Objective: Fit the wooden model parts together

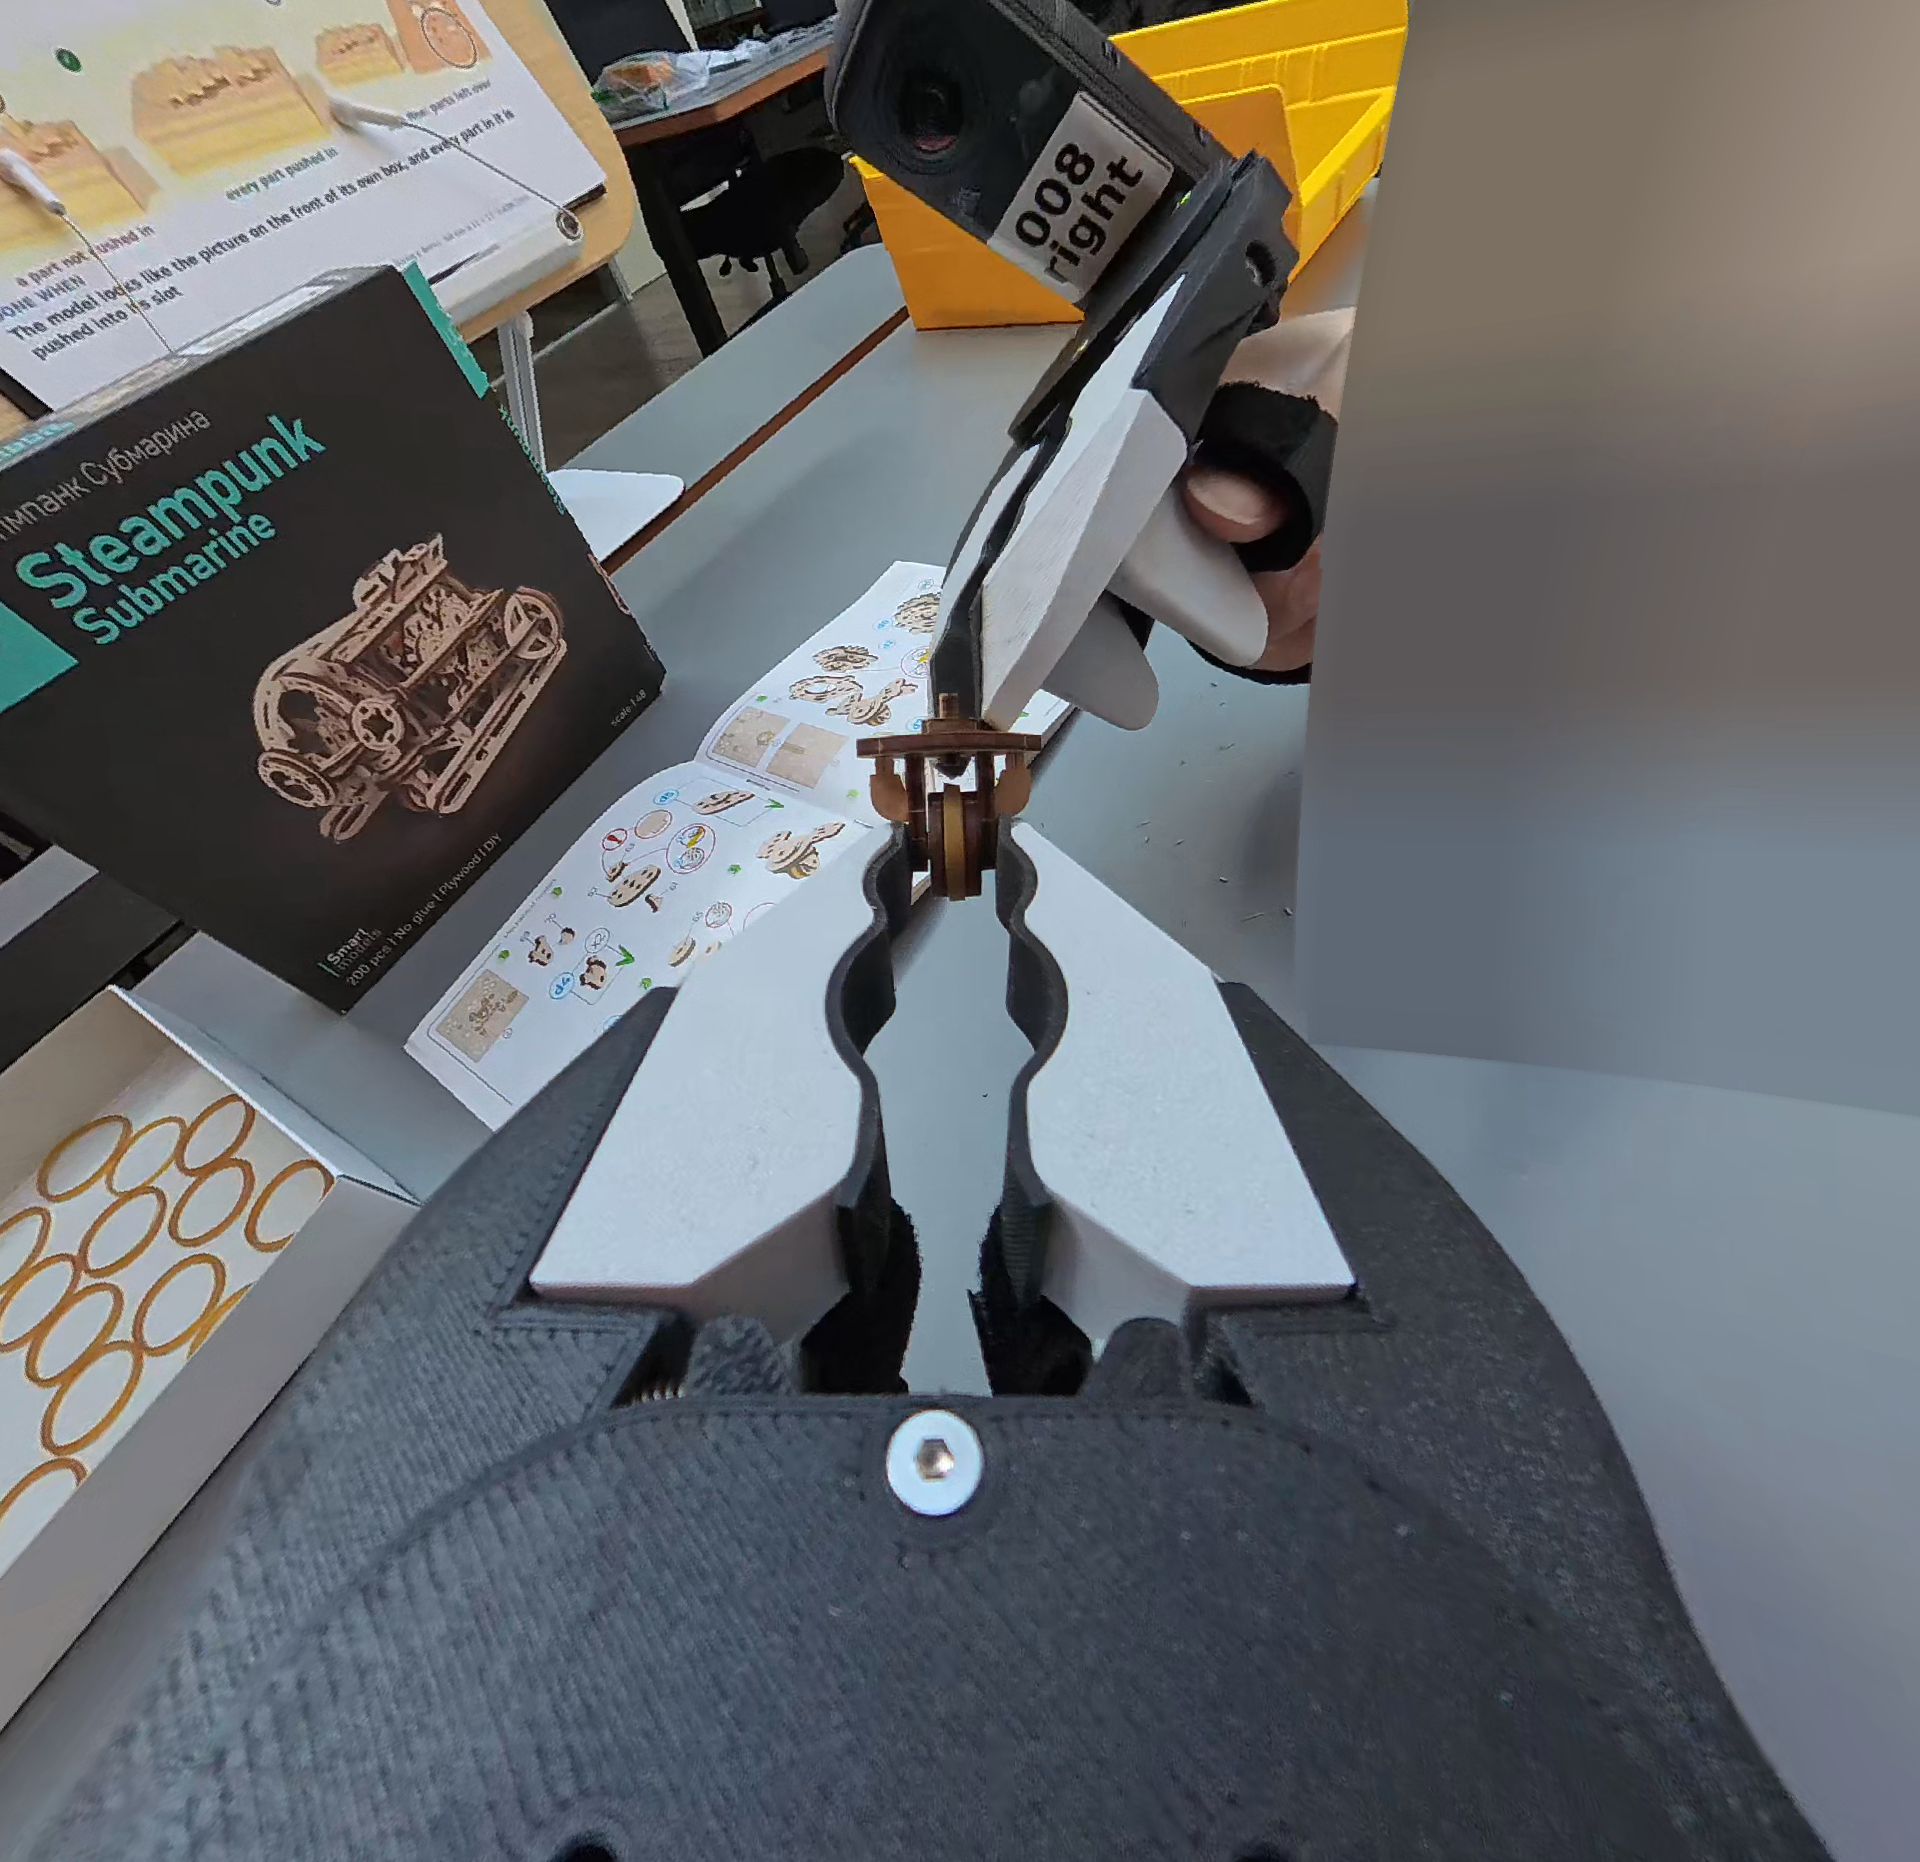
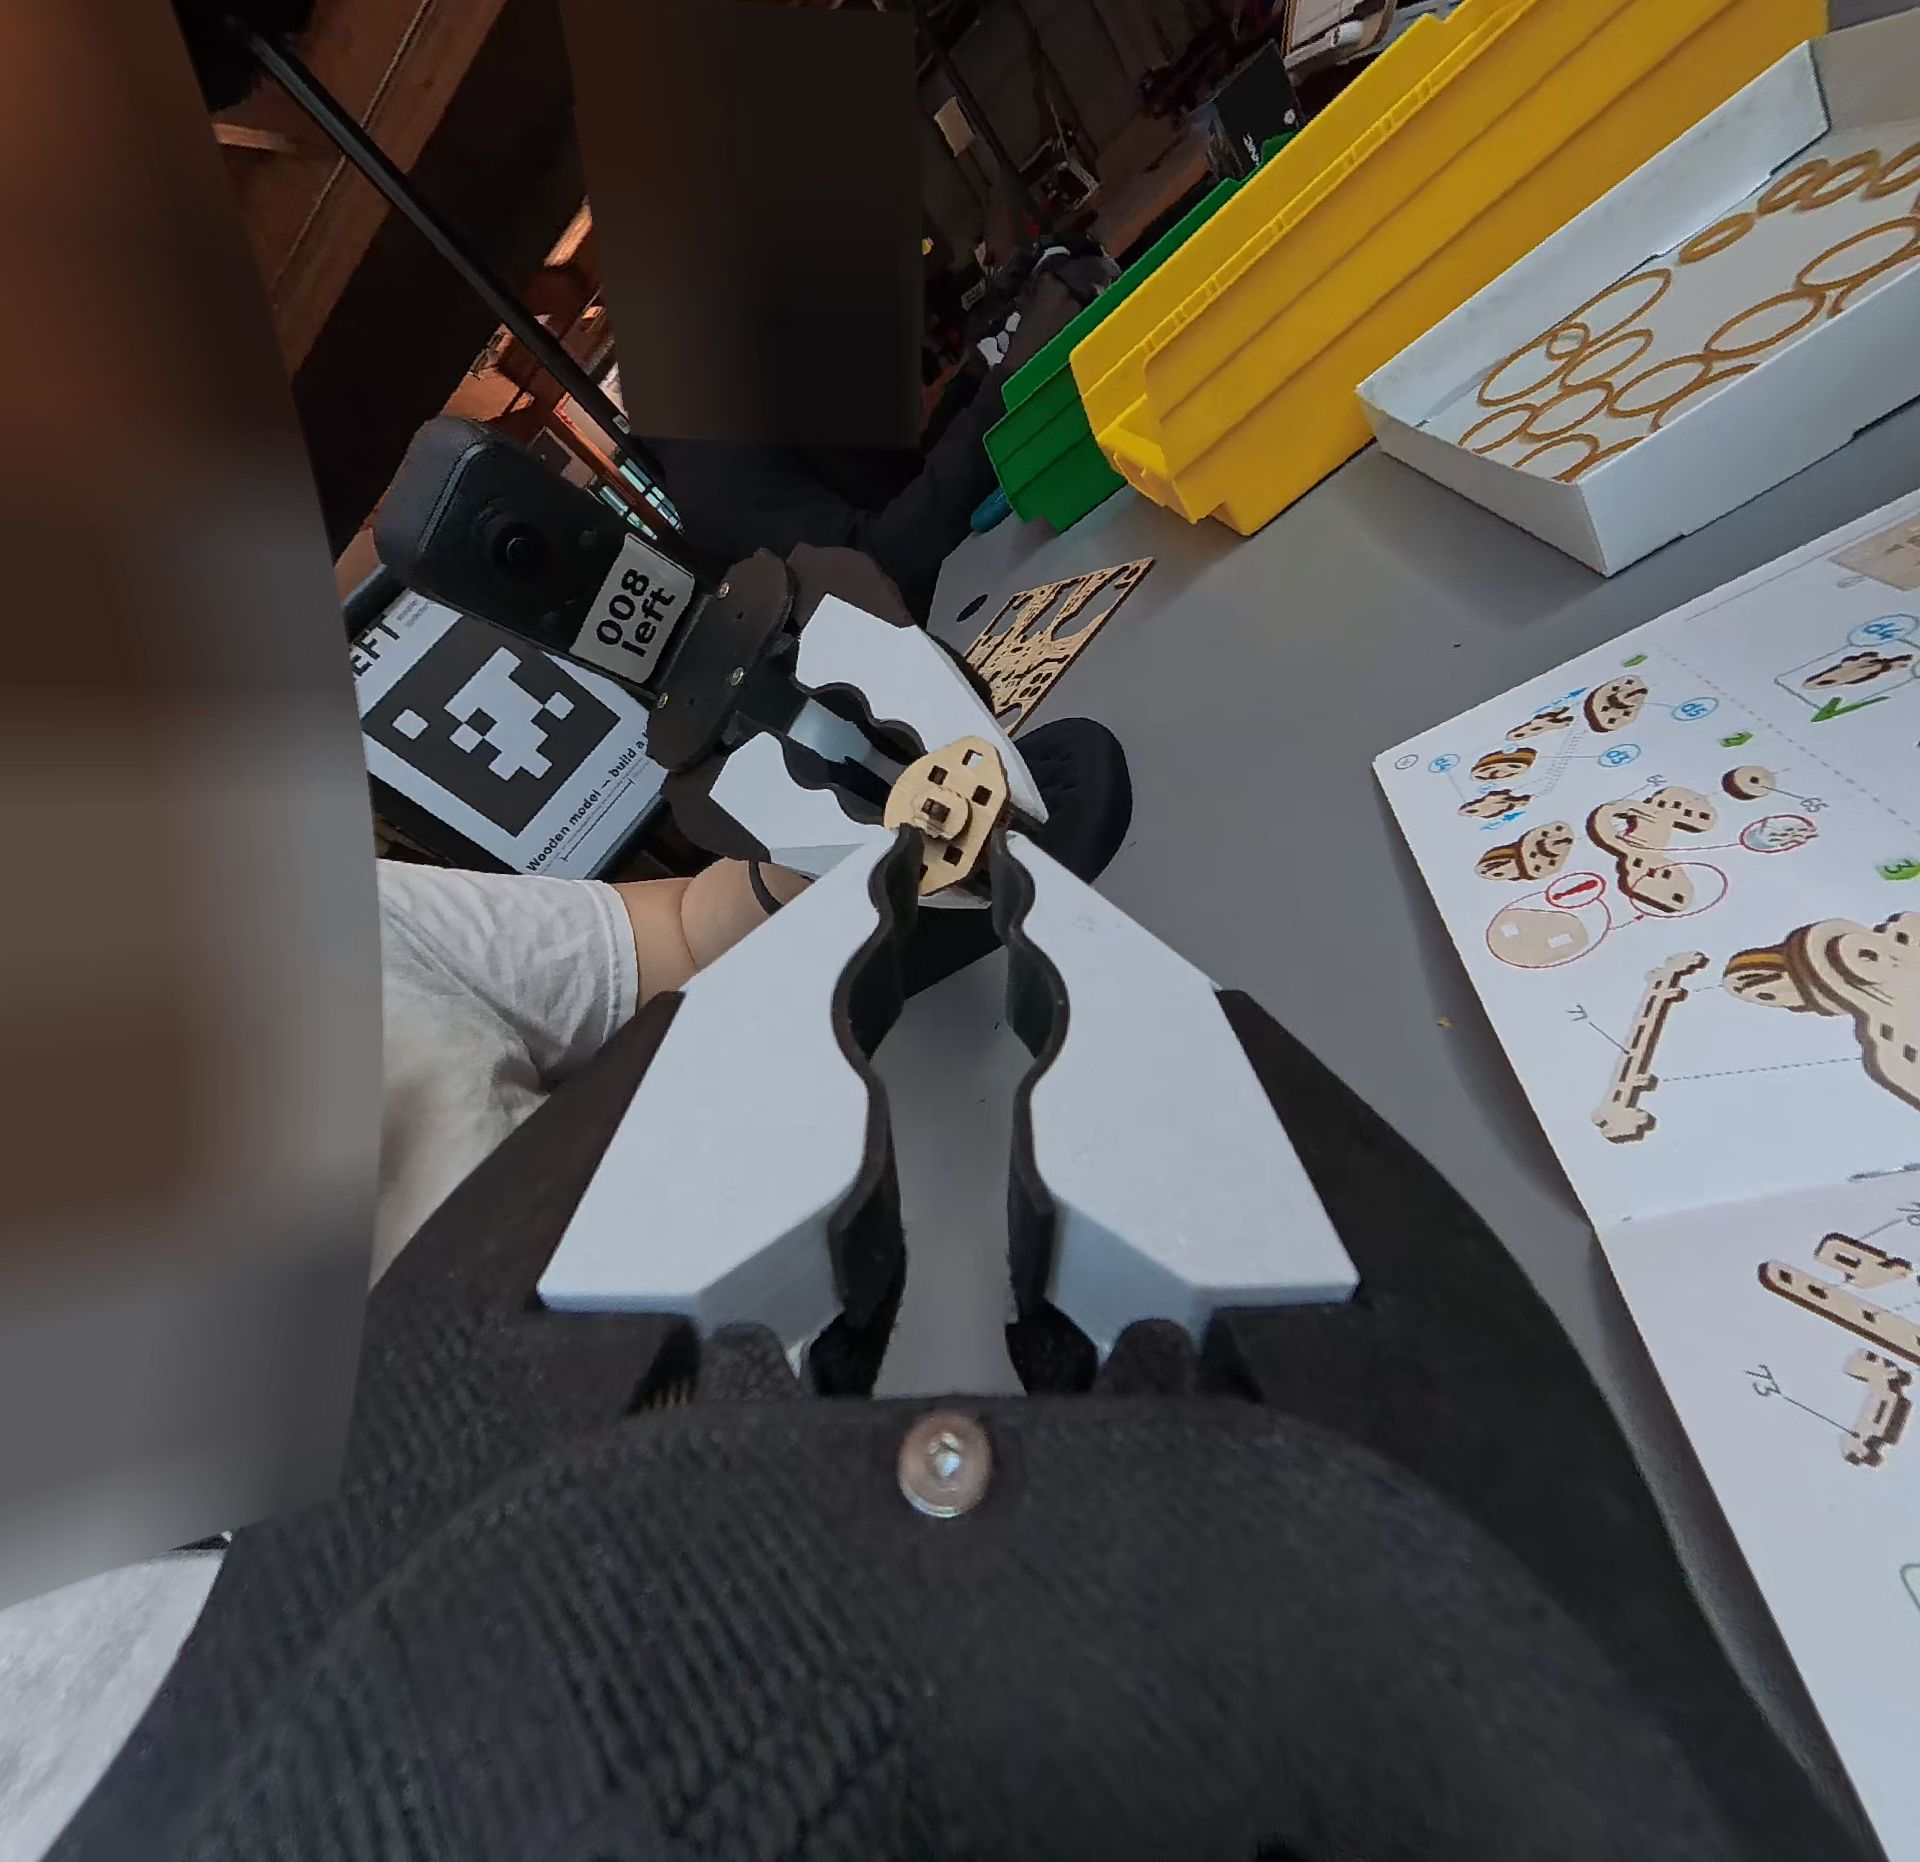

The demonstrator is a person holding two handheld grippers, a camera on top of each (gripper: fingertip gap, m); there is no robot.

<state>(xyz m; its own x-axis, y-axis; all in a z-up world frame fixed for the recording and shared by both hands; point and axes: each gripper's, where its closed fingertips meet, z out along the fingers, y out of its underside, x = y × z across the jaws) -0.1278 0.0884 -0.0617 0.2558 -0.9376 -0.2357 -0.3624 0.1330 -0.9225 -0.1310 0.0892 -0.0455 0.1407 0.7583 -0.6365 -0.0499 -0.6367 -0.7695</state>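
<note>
A small wooden assembly [image 1: 954, 844] is held above the grey table [image 1: 1195, 877] between both grippers. It is a stack of discs under a flat top plate [image 1: 951, 744]. My left gripper [image 1: 948, 856] is shut on the disc stack. My right gripper [image 1: 966, 716] comes down from above, and its tips meet the top plate beside a short peg [image 1: 948, 706]. In the right wrist view, the plate [image 2: 971, 773] is oval with square holes. My right gripper [image 2: 948, 856] closes around its near edge. The left gripper [image 2: 961, 820] reaches in from the upper left.
A dark kit box [image 1: 291, 607] leans at the left. An instruction sheet [image 1: 665, 877] lies open on the table. A white tray [image 2: 1621, 503] holds several wooden rings. Yellow bins [image 2: 1403, 254], a green bin [image 2: 1039, 430] and a cut wooden sheet [image 2: 1049, 628] lie beyond. Only a small space, under 4 cm, lies between the two pairs of fingers.
</note>
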